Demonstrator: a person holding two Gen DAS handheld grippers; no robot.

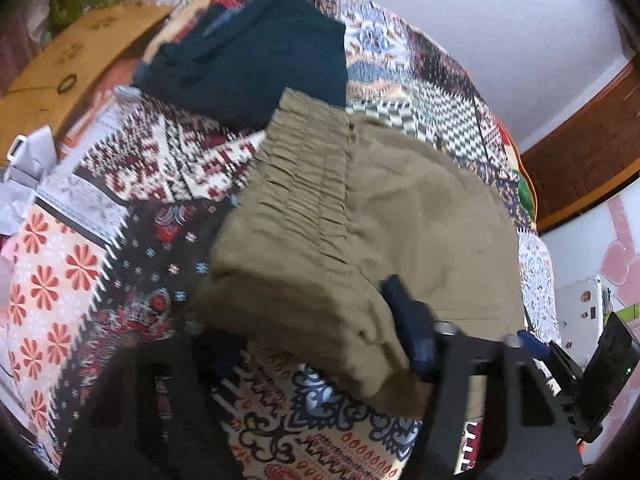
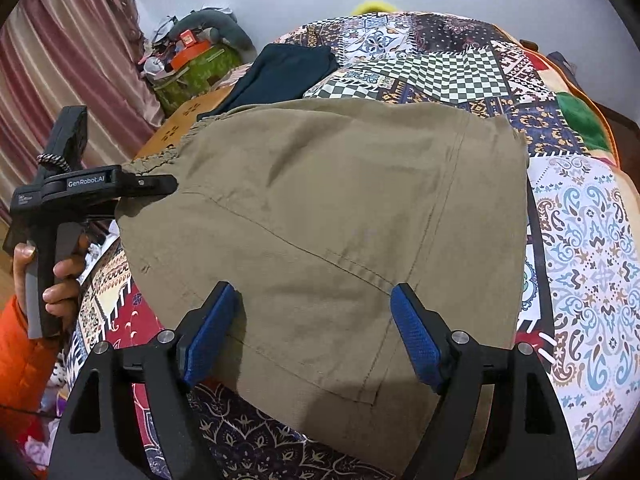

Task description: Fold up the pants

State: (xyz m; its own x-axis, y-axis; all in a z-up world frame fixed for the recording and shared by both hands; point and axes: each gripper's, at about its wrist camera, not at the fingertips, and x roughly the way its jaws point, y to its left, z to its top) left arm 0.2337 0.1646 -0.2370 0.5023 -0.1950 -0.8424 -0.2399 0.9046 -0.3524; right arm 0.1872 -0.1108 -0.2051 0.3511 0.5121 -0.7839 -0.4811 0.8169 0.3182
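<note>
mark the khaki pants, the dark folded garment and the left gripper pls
khaki pants (image 2: 340, 208): right wrist view, middle of the flat top panel.
dark folded garment (image 1: 256, 56): left wrist view, centre of its top face.
left gripper (image 2: 160, 184): right wrist view, finger tip at the waistband edge.

Matt khaki cloth pants (image 2: 340, 208)

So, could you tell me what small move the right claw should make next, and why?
Probably close the right claw on the near edge of the khaki pants. Its blue pads stand apart over the cloth without pinching it, while the left claw is already at the waistband side.
</note>
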